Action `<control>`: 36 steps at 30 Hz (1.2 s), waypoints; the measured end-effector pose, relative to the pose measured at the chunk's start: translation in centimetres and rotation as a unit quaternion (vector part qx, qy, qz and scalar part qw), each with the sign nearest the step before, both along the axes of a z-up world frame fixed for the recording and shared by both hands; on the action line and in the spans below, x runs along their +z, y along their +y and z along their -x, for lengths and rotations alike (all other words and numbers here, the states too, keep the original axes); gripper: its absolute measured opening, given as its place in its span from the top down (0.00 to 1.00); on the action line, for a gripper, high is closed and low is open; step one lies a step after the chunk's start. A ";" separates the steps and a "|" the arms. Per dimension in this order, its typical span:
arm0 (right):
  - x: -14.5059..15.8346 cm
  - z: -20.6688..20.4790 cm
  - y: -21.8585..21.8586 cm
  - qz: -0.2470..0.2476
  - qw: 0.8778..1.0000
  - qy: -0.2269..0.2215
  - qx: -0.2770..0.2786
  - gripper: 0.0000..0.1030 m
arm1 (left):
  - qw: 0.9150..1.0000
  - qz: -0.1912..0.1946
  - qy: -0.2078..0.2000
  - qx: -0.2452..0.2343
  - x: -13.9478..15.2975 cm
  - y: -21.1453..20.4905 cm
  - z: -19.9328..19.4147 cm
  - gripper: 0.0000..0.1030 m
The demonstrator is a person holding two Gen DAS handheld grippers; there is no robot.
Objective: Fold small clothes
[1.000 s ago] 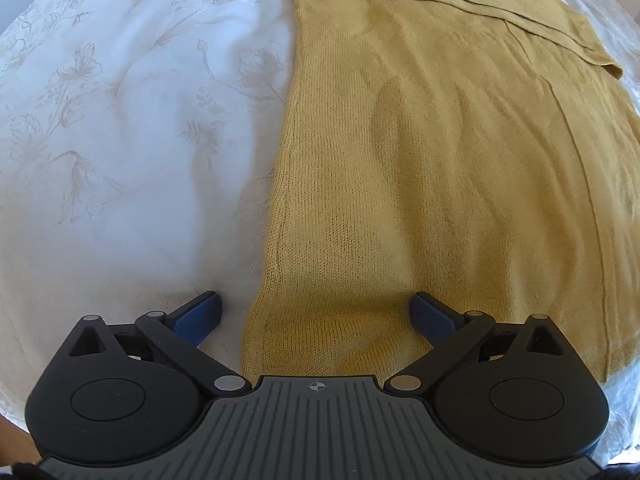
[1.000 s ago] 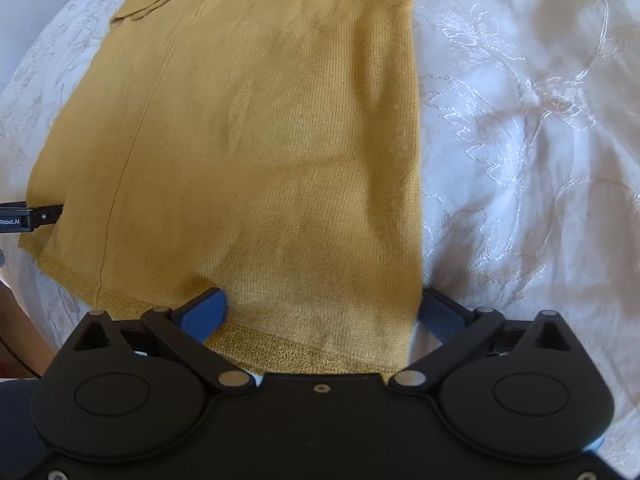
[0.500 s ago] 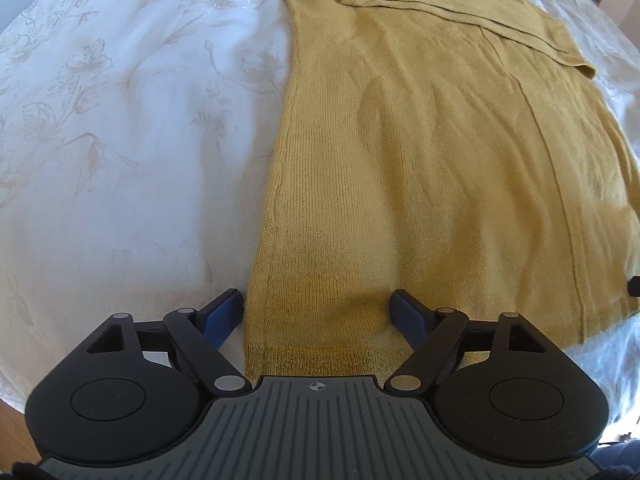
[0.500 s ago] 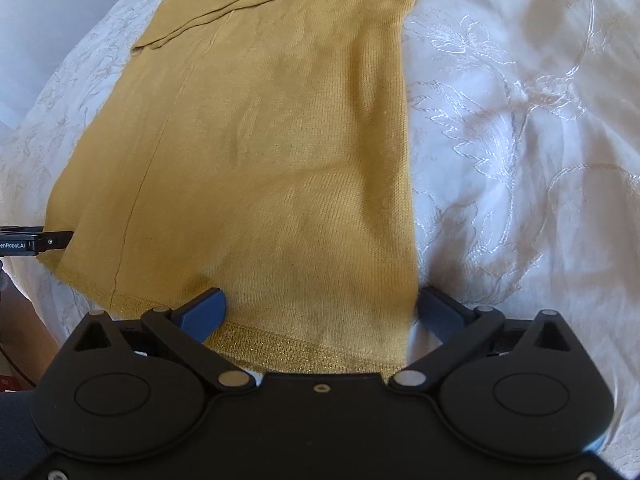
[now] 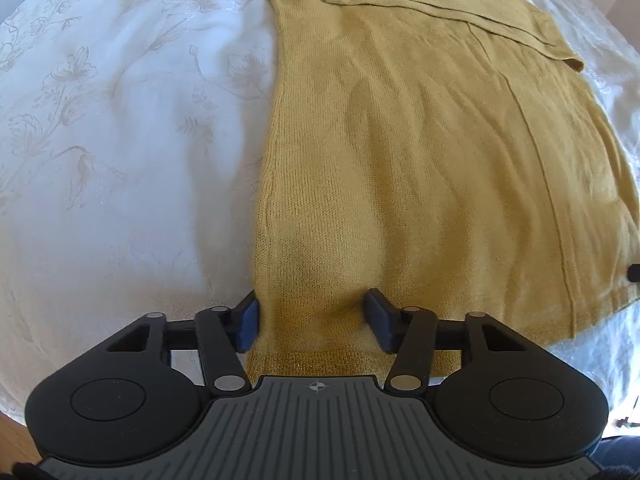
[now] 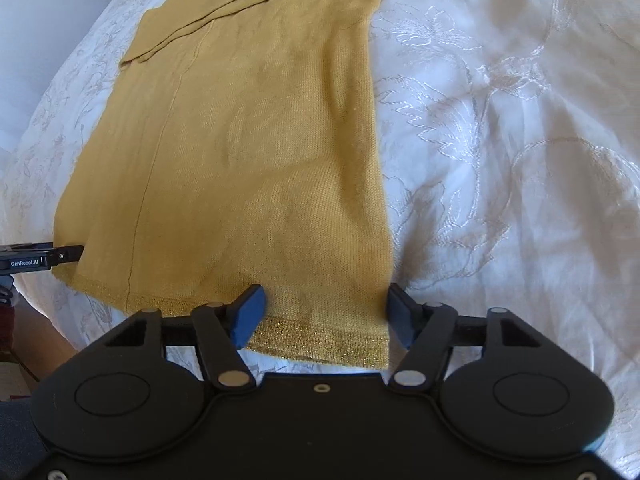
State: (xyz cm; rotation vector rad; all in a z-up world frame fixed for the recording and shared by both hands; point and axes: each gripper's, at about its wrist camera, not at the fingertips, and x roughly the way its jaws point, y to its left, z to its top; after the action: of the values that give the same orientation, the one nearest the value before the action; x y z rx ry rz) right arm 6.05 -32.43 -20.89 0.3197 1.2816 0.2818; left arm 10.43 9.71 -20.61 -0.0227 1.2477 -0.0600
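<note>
A mustard-yellow knit garment (image 5: 420, 160) lies flat on a white embroidered cloth (image 5: 120, 140), its glittery hem nearest me. My left gripper (image 5: 312, 320) is open, its blue fingers astride the hem's left corner. In the right wrist view the same garment (image 6: 260, 152) spreads away from me. My right gripper (image 6: 324, 316) is open, its fingers astride the hem's right corner. The left gripper's tip (image 6: 44, 258) shows at the far left of that view, at the garment's other corner.
The white embroidered cloth (image 6: 500, 140) covers the surface on both sides of the garment. A folded band of the garment (image 5: 460, 16) lies across its far end. The surface's near edge and brown floor (image 5: 16, 440) show at the bottom left.
Both grippers have narrowed their openings over the hem corners; the left one most. Both cameras have drawn back slightly, showing more of the hem.
</note>
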 end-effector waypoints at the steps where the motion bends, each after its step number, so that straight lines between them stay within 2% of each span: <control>1: 0.0 0.1 -0.5 -0.011 1.000 0.009 -0.015 0.72 | 1.000 0.004 -0.001 0.002 0.2 0.2 0.0 0.69; 2: 0.1 0.1 -0.8 -0.024 0.999 0.014 -0.025 0.83 | 1.000 0.015 -0.003 0.006 0.5 0.5 0.0 0.79; 3: 0.2 0.3 -1.2 -0.036 0.999 0.018 -0.037 0.83 | 1.000 0.028 -0.005 0.010 0.8 0.8 0.1 0.88; 6: 1.0 0.4 -1.6 -0.058 0.997 0.022 -0.051 0.87 | 0.998 0.062 -0.008 0.029 1.8 1.7 -0.1 0.92; 9: 2.6 -0.1 -2.0 -0.093 0.994 0.011 -0.065 0.88 | 0.995 0.090 -0.026 0.033 3.4 2.1 -0.6 0.94; 13: 5.4 -2.0 -2.2 -0.115 0.990 -0.030 -0.081 0.88 | 0.990 0.118 -0.063 0.051 6.1 2.5 -2.1 0.94; 18: 8.4 -6.6 -3.0 -0.140 0.980 -0.092 -0.111 0.88 | 0.979 0.139 -0.126 0.073 9.7 3.6 -5.9 0.94; 22: 9.6 -11.8 -3.3 -0.156 0.968 -0.135 -0.142 0.88 | 0.968 0.161 -0.167 0.090 11.1 4.8 -10.4 0.94; 26: 9.2 -17.5 -3.4 -0.167 0.959 -0.153 -0.173 0.88 | 0.961 0.172 -0.191 0.103 11.1 5.2 -15.9 0.94; 28: 8.6 -20.3 -3.4 -0.158 0.958 -0.156 -0.180 0.88 | 0.960 0.171 -0.196 0.106 10.5 5.2 -18.3 0.94; 32: 6.6 -24.9 -2.9 -0.133 0.962 -0.143 -0.194 0.88 | 0.962 0.165 -0.190 0.108 8.7 5.3 -22.7 0.94; 36: 4.9 -27.7 -2.4 -0.108 0.965 -0.133 -0.196 0.88 | 0.968 0.151 -0.174 0.103 6.7 5.1 -26.0 0.94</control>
State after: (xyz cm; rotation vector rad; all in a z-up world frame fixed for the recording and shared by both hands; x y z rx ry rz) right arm 33.73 -34.81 -15.99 0.6889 0.8994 0.1186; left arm 36.46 14.83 -13.91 -0.3909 0.8693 -0.0709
